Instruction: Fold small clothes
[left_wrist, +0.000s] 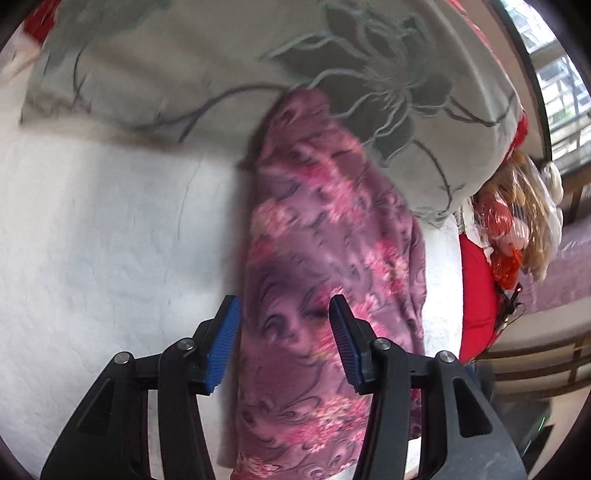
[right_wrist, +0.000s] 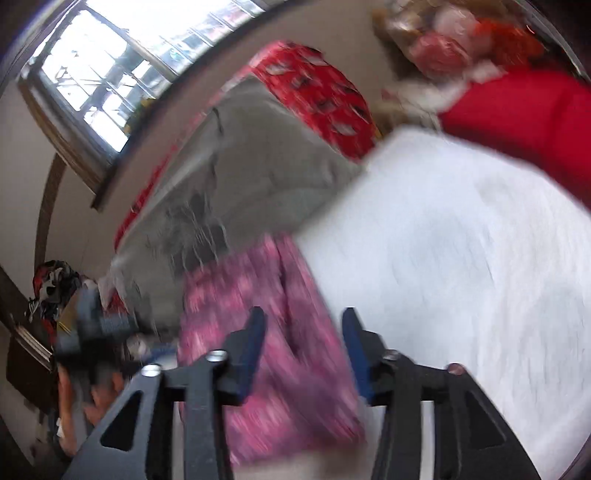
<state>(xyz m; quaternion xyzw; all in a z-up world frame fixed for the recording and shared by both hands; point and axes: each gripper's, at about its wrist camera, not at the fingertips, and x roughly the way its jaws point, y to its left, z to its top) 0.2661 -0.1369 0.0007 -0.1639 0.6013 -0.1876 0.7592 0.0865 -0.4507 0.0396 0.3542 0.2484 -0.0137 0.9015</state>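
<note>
White bedding (left_wrist: 110, 229) fills the left of the left wrist view; a purple-pink flowered garment (left_wrist: 325, 258) lies on it as a long strip, its far end against a grey flowered pillow (left_wrist: 207, 59). Left gripper (left_wrist: 284, 325) stands open above the strip, pads clear of the cloth. Red fabric (left_wrist: 476, 295) lies farther right. Right gripper (right_wrist: 303, 347), blurred, also gapes open over the garment (right_wrist: 258, 295), pinching nothing.

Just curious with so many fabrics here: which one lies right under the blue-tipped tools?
The pink-purple floral cloth, a long folded strip on the white sheet; the grey pillow sits beyond it.
</note>
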